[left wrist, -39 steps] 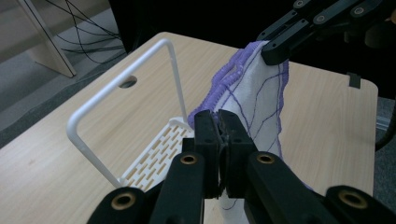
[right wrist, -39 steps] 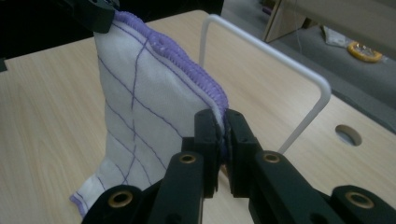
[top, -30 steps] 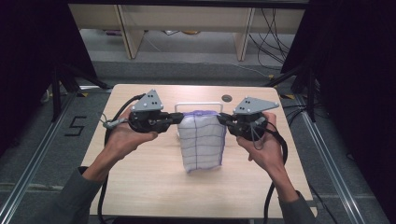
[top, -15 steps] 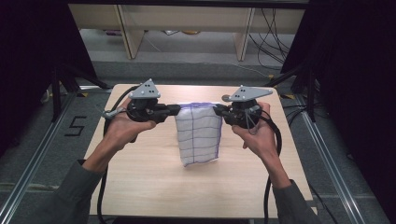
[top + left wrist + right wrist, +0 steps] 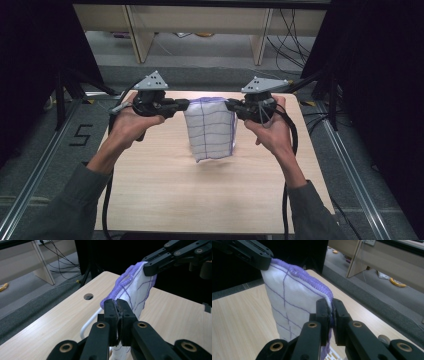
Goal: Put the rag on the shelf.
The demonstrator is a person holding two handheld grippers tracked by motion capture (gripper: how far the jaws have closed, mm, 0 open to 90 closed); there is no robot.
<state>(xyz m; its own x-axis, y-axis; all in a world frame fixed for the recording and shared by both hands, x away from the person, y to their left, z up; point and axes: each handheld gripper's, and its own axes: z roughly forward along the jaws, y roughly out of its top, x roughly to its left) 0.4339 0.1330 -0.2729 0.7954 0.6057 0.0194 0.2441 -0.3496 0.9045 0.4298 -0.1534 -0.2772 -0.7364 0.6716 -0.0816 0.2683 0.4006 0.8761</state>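
Wooden table below, white cloth with purple grid lines hanging clear above its middle, left gripper clamped tight on cloth's top left corner, right gripper clamped tight on top right corner, top edge between them.

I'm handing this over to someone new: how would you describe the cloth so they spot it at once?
Look at the light wooden table. Above its far middle, the left gripper and right gripper are each shut on a top corner of the cloth, which hangs between them. It is white with thin purple grid lines and a purple stitched edge, the one soft thing there.
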